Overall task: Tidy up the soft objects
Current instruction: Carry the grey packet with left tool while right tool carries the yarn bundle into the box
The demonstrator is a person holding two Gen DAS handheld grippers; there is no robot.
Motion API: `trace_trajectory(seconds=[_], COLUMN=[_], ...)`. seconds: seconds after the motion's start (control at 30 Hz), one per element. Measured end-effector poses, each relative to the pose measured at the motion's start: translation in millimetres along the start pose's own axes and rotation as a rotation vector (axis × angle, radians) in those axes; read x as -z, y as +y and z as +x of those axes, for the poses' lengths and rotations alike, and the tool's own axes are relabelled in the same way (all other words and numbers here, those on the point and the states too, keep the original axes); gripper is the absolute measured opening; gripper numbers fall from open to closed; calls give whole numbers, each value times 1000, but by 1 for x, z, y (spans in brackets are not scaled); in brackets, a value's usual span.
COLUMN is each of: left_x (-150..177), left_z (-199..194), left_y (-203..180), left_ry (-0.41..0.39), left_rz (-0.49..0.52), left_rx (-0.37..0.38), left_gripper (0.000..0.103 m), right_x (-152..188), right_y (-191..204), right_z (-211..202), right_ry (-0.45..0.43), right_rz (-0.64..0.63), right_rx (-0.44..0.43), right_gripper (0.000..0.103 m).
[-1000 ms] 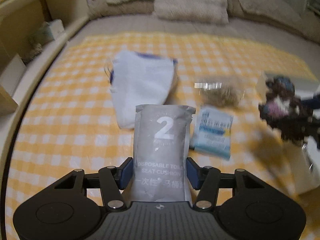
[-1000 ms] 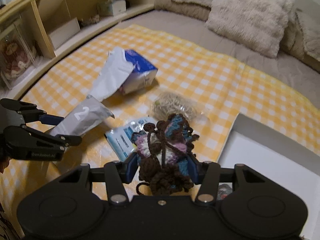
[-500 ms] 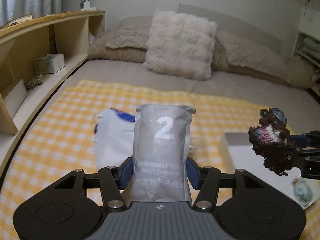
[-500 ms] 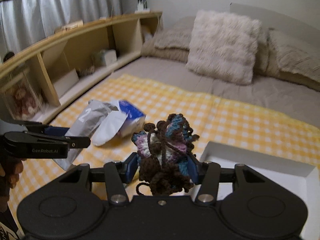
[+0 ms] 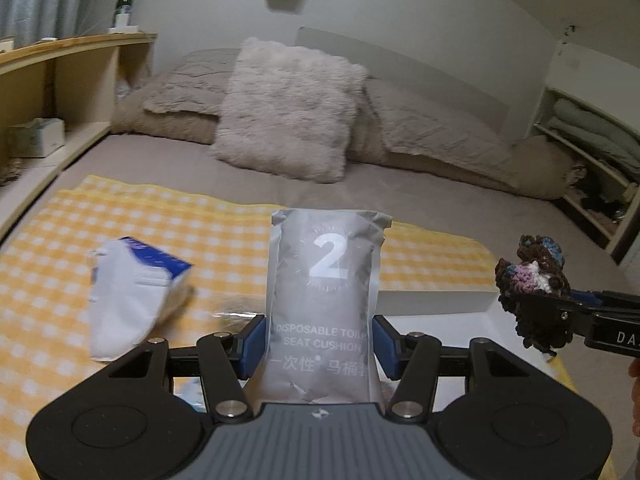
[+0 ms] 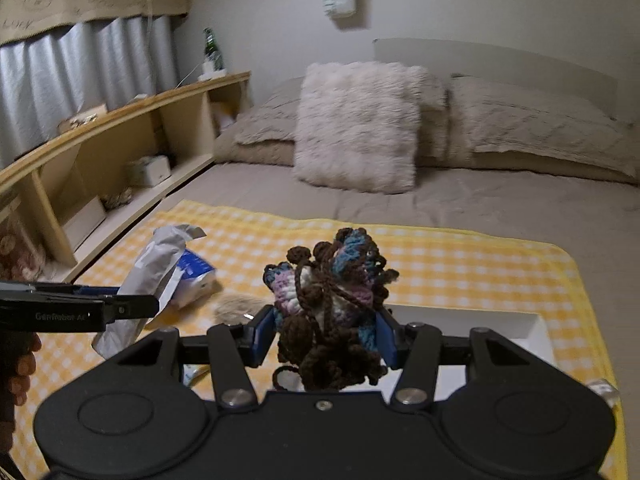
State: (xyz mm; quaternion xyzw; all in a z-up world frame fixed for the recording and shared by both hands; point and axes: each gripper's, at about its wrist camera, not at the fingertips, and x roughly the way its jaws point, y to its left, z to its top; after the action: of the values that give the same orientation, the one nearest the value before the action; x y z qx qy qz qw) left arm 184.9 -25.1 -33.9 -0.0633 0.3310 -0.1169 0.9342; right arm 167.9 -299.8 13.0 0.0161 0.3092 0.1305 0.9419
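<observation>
On the yellow checked cloth [image 5: 224, 232], far left: a blue-and-white tissue pack [image 5: 136, 288] not yet collected, with a fuzzy beige bundle [image 6: 236, 306] beside it. Centre: left gripper [image 5: 320, 344] clamped on a grey disposable toilet seat cushion packet [image 5: 326, 292], held upright above the cloth. Right: right gripper [image 6: 326, 334] closed around a brown, blue and pink crochet piece [image 6: 332, 304], raised near the white tray [image 6: 500, 322]. Probably mid-task: two soft items lifted but not placed, at least two left on the cloth, tray contents largely hidden.
</observation>
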Motion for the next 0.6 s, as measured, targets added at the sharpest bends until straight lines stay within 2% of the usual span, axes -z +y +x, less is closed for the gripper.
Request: trace_trajectory(seconds=[0.13,0.27,0.47,0.6], left_x=[2,5,17,32], left_z=[8,22,53,75], left_y=[-20,-41,-76,-93], left_ry=[3,39,119,151], left_rz=[-8,-33,-25,-49], left_rx=[52,108,157,172], left_gripper=[57,57,57,57], right_x=[6,15,31,42], right_y=[-25,-47,-75,-95], right_z=[-11,-17,-15,-10], right_ry=[-6,10,69,121], right_rz=[46,73,71,87], right_rx=[29,66,112,108], right_gripper=[53,53,54,54])
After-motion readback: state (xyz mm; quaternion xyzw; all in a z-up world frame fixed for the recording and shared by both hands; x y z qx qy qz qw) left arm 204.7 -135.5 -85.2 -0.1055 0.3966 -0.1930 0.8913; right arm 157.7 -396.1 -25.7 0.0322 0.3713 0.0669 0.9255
